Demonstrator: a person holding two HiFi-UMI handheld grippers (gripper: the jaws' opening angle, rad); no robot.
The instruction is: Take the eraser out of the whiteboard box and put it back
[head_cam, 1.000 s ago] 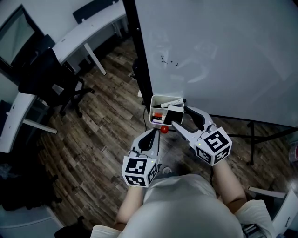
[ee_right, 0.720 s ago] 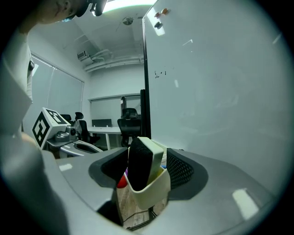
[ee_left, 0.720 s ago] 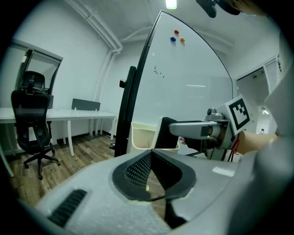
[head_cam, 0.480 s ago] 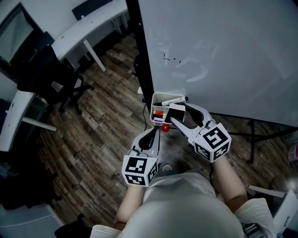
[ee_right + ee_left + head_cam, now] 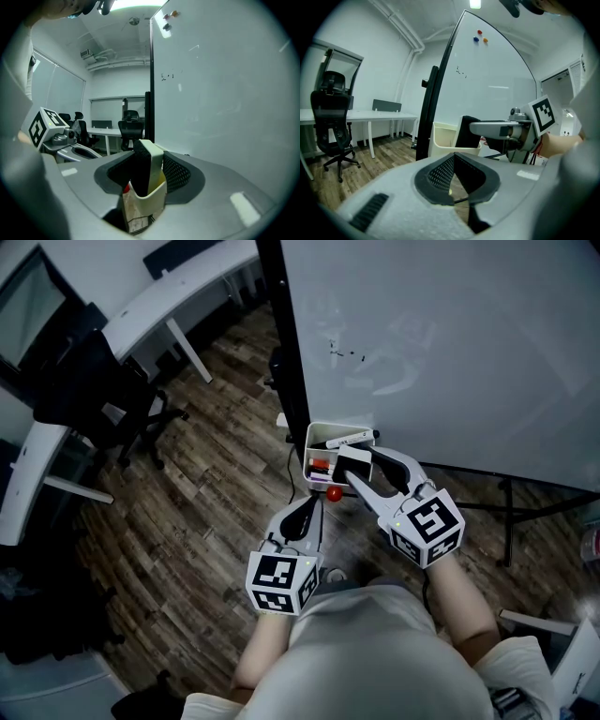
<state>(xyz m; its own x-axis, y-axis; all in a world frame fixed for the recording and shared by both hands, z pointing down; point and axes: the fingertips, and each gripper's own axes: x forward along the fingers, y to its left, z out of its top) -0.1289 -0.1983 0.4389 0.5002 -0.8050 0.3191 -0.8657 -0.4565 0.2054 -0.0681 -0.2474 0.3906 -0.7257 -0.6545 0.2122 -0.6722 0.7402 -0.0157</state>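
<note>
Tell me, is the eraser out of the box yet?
Not yet. Done: the right gripper is at the box. In hand: its jaws have just been closing on the eraser, which stands inside, touched on both sides. To do: lift it out, then put it back.

Head view: from above the person, facing steeply down at the floor. Whiteboard (image 5: 450, 352) across 12 to 3 o'clock, box (image 5: 323, 433) just past centre, office chair (image 5: 103, 390) far out at 10.

Left gripper view: low, riding the left gripper (image 5: 309, 507), looking past closed jaws to the box, close at 12, with the right gripper (image 5: 361, 470) at 3.

Right gripper view: nearest of all, along jaws just closing on the eraser (image 5: 352, 465), box dead centre, left gripper at 9.

Shared by all three: box and whiteboard.
</note>
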